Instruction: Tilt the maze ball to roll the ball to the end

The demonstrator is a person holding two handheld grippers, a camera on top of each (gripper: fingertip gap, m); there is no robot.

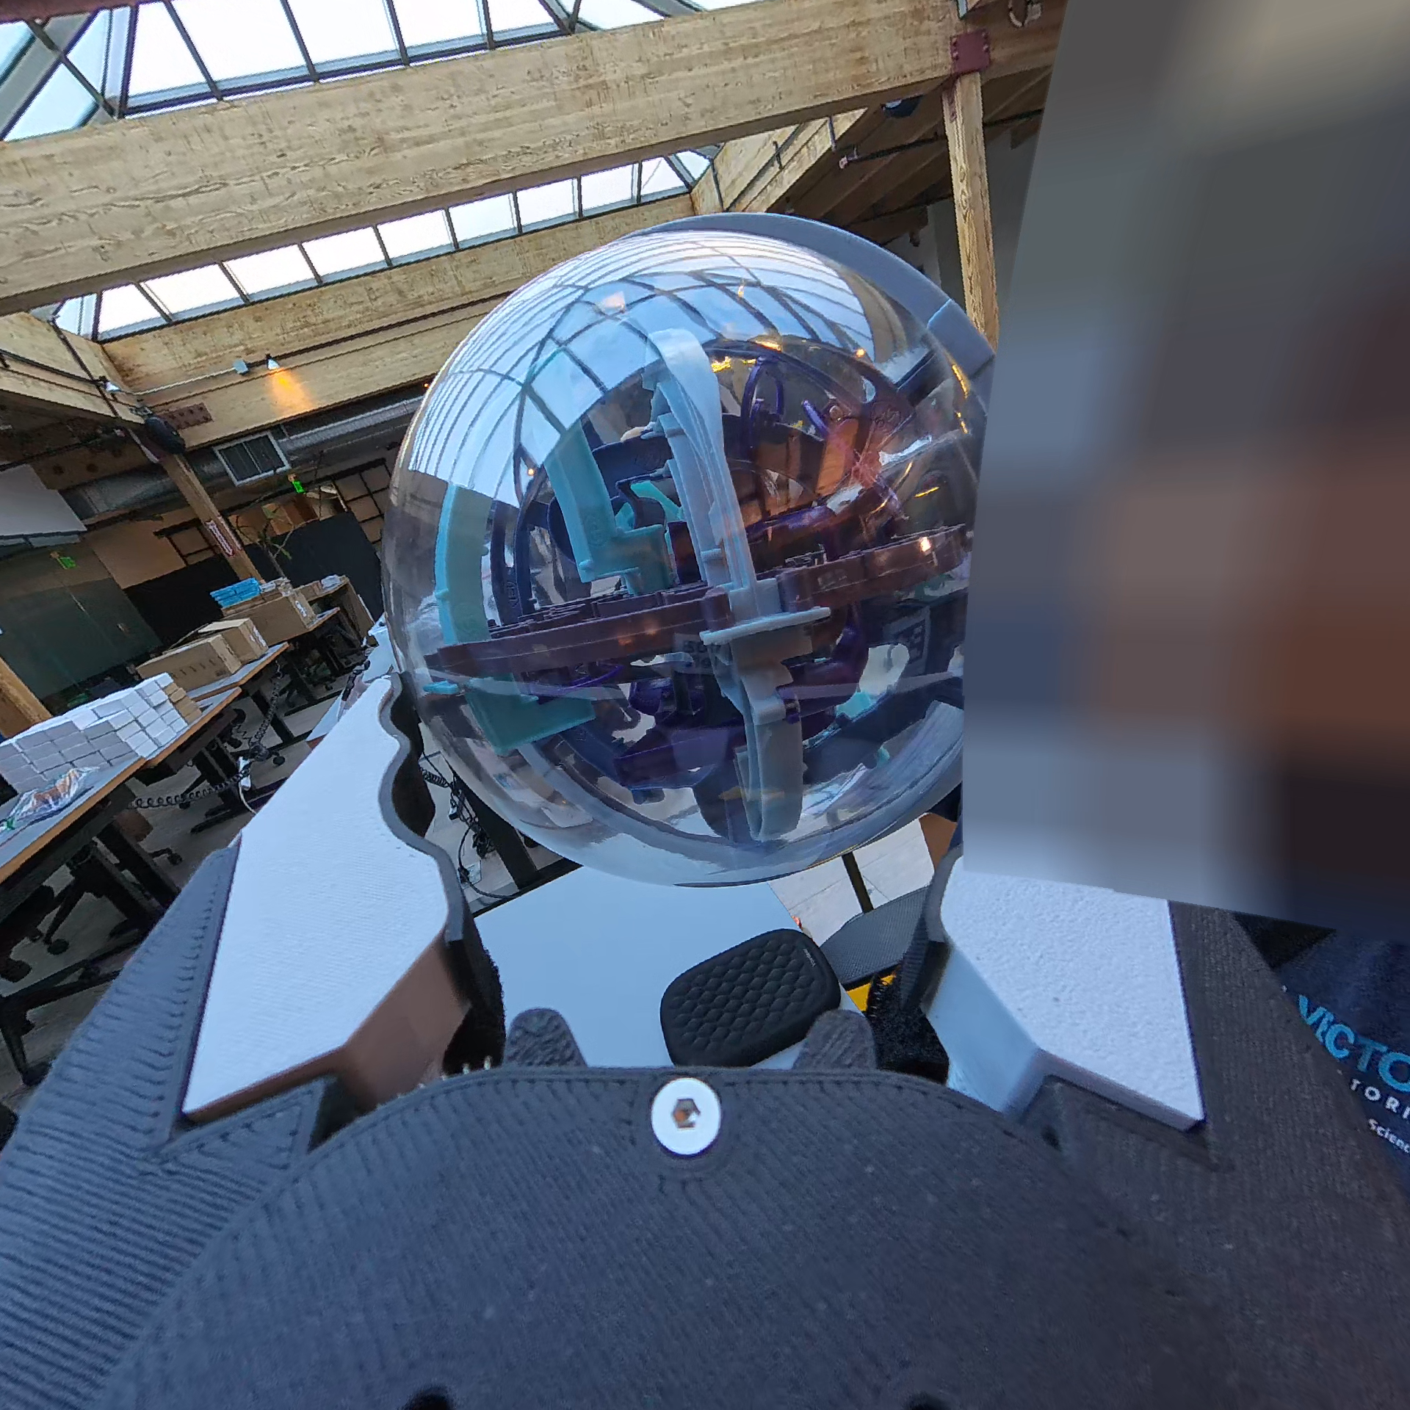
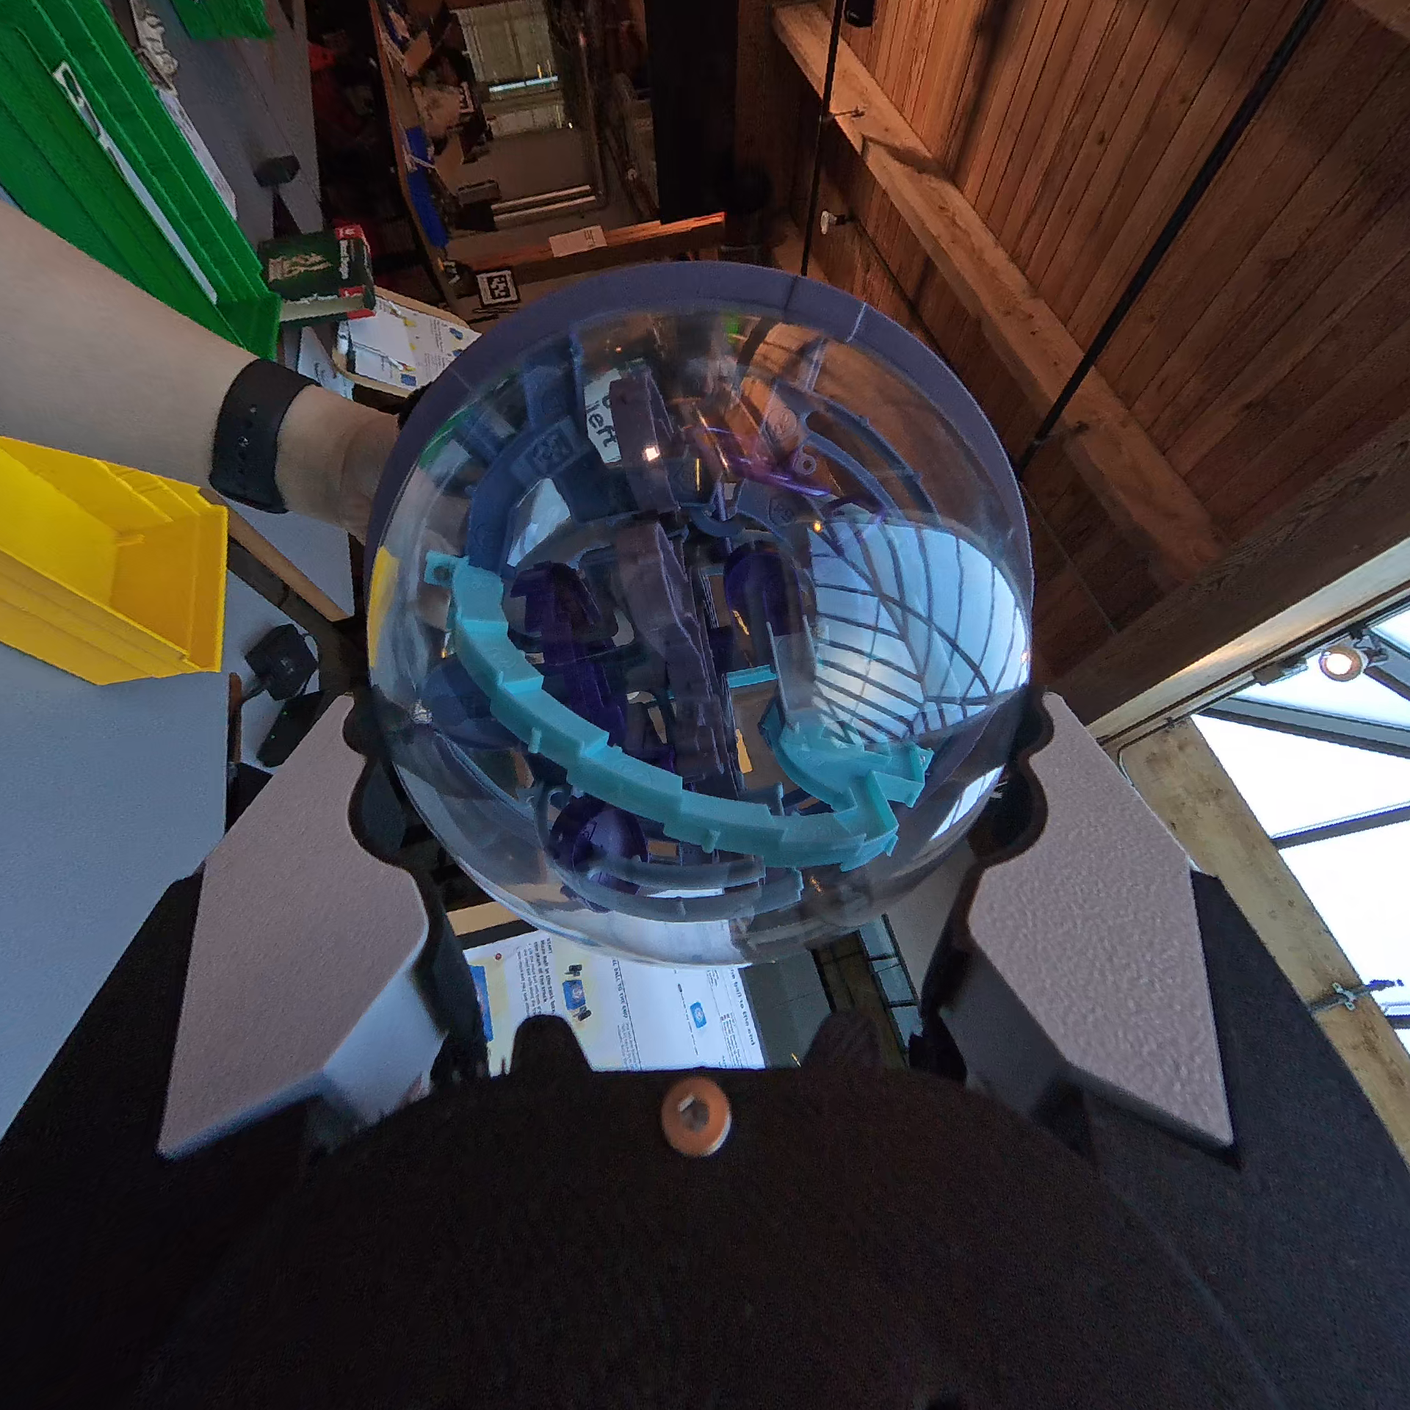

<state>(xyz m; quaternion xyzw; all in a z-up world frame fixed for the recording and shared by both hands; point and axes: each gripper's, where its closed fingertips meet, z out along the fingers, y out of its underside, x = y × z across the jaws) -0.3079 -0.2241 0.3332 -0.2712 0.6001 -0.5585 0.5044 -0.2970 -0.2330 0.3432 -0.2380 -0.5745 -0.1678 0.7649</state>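
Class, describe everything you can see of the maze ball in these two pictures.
The maze ball is a clear, glossy plastic sphere with a grey band around its seam. Inside run tangled teal, purple, brown and grey tracks; the small ball cannot be made out. It is held up in the air, the right hand-held gripper pressing its fingers on both sides. The left hand-held gripper straddles it too; only one fingertip shows, near the shell.

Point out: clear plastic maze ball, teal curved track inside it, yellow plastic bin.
Clear plastic maze ball [image 2: 698,610]: right wrist view, on the front of its transparent shell.
Teal curved track [image 2: 648,793]: right wrist view, mid-span of the arc.
Yellow plastic bin [image 2: 107,564]: right wrist view, on its inner wall.
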